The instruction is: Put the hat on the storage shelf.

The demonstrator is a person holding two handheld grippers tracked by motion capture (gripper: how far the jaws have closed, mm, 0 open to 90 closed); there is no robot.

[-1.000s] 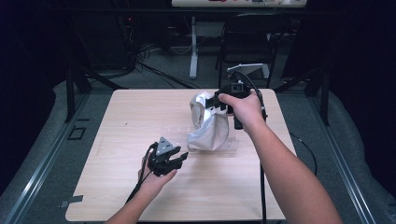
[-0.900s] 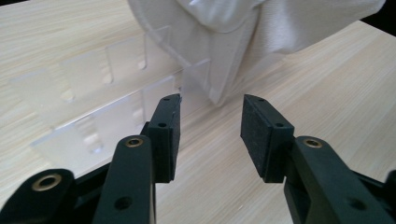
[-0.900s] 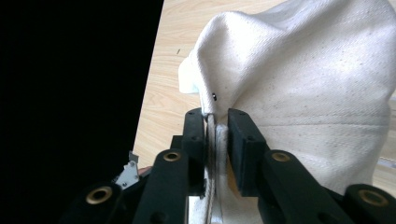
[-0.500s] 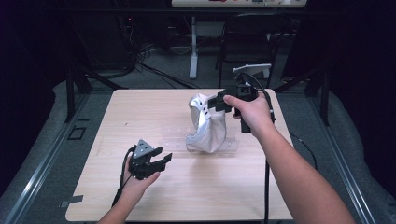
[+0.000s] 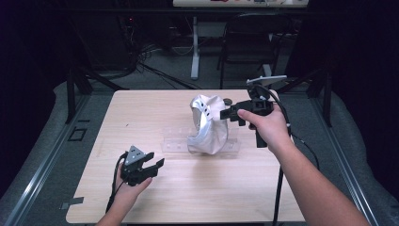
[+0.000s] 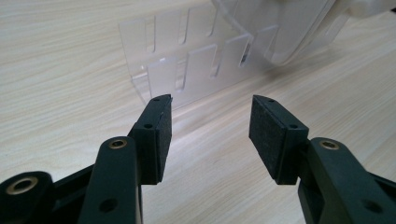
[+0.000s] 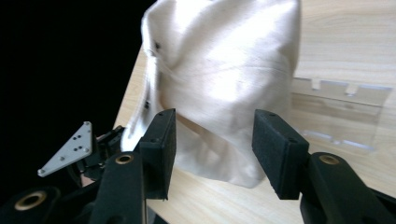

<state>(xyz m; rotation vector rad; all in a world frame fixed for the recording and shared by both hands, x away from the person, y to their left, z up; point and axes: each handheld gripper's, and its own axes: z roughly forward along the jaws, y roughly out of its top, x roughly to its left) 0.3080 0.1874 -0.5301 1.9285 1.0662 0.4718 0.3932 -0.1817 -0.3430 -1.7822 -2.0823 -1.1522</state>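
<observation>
A white cloth bag stands upright and crumpled on a clear acrylic slotted rack in the middle of the table. The bag looms just beyond my right gripper, whose jaws stand open and empty. From above, that right gripper hovers at the bag's right side, close to its top. My left gripper rests low near the table's front left, open and empty. Its own camera shows the left gripper facing the clear rack and the bag's lower edge.
The light wooden table has bare wood around the rack. A small dark object lies behind the bag. Beyond the far edge stand a chair, a table leg and floor cables. Cables trail from both grippers.
My right gripper has drawn back to the right, off the bag's top, and now stands open. My left gripper has slid toward the front left, away from the rack.
</observation>
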